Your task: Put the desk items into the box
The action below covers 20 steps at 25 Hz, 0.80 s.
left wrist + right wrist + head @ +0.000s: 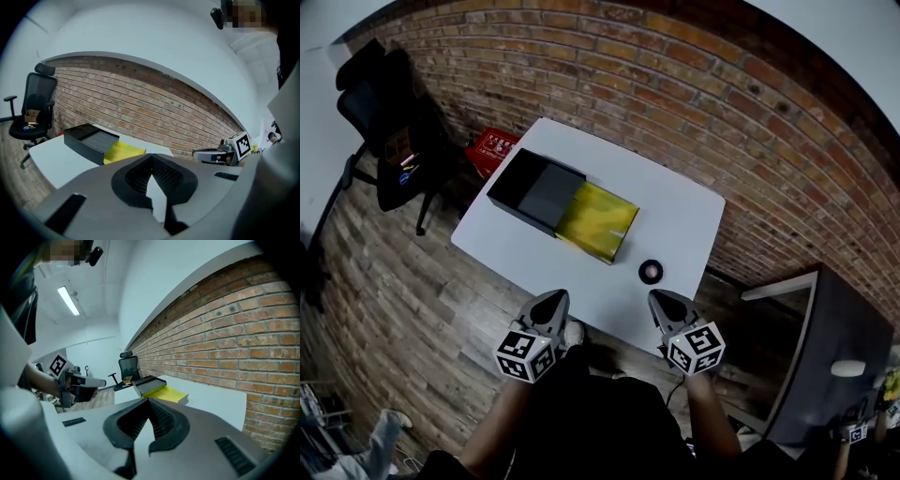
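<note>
At the far left of the head view, a black office chair [389,122] stands on the wood-plank floor with some small things on its seat. Just right of it, a red case [492,150] lies on the floor by the far left corner of the white table [675,202]; it carries white print, too small to read. On the left half of the table sits the task's open black box [534,187], and a flat yellow book-like block [598,220] touches its right end. No label or brand shows on either. To the right of the block and nearer to you, a small dark ring-shaped item [651,272] lies alone on the bare tabletop, well apart from the box. At the near edge of the table, your left gripper [551,302] points toward the table, level with your right gripper [664,302], and the ring-shaped item lies just beyond the right one. The left gripper view shows its jaws together at the tips with nothing between them. The right gripper view shows the same: jaws closed and empty. Each gripper carries a marker cube [525,354] with black-and-white square patterns, not words. A red brick wall [675,84] runs behind the table, and a grey cabinet [834,347] stands at the far right.
</note>
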Motion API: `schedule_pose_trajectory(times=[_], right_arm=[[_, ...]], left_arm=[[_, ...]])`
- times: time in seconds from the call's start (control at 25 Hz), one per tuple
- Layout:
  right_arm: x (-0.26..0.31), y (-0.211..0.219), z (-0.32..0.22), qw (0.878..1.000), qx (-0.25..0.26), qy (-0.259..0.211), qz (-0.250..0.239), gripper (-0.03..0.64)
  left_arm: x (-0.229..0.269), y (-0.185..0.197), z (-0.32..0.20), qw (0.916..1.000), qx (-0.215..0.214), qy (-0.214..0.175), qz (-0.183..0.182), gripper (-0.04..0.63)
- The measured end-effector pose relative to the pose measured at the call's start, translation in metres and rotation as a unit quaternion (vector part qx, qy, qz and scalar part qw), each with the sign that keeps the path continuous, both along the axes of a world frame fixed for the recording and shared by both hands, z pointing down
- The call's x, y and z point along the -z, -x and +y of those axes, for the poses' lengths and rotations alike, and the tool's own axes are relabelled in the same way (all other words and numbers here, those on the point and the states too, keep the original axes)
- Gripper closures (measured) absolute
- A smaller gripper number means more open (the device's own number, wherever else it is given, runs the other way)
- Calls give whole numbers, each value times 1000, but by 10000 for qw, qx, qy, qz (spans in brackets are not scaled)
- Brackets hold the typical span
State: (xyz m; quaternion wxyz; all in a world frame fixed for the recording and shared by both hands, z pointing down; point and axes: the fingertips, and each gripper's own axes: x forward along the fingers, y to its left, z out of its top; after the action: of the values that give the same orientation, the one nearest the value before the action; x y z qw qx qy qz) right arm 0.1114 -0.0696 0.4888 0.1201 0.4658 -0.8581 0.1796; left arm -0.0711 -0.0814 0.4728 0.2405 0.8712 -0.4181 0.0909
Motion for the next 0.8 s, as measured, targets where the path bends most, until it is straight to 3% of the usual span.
schedule_pose_trajectory(times=[0.44,0.8], right_arm=[[-16,17,-48,9965,-794,203,176,597],[-58,-4,-59,9906,-1006,594,710,595]], left_arm=[[-21,7,-62,9950,-976,221,24,589],[-37,-14,-81,9898,-1340,462,106,589]])
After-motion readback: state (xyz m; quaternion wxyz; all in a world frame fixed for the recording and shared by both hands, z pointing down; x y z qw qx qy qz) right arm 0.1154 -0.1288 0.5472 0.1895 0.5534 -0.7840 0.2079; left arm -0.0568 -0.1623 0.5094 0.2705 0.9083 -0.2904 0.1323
